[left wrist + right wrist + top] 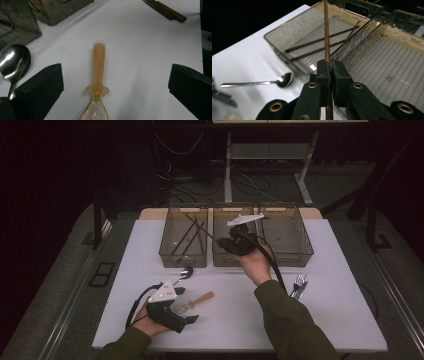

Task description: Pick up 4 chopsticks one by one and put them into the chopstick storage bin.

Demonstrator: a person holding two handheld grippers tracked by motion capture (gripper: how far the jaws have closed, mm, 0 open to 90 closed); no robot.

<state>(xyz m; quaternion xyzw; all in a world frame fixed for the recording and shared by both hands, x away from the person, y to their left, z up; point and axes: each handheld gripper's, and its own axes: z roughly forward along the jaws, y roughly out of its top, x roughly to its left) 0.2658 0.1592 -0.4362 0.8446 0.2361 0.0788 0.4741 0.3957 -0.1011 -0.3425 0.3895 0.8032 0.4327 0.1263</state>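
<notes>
A chopstick (327, 37) is clamped by the right gripper (329, 72) over the bins (183, 255); the left gripper's (115, 82) fingers (40, 87) are spread wide around a spoon (98, 67).

From my remote seat I see olive-green sleeves on both forearms, entering at the bottom of the high view. My left gripper (176, 296), lower left of that frame, is a black body topped by a pale grey three-cornered plate with small dark screw holes; a black cable loops off behind it. My right gripper (223, 240), mid-frame, wears the same plate and trails a thick black cable. In the right gripper view its black jaw arms carry brass-coloured rivets; the left gripper view shows blocky, matte black pads (40, 87).
</notes>
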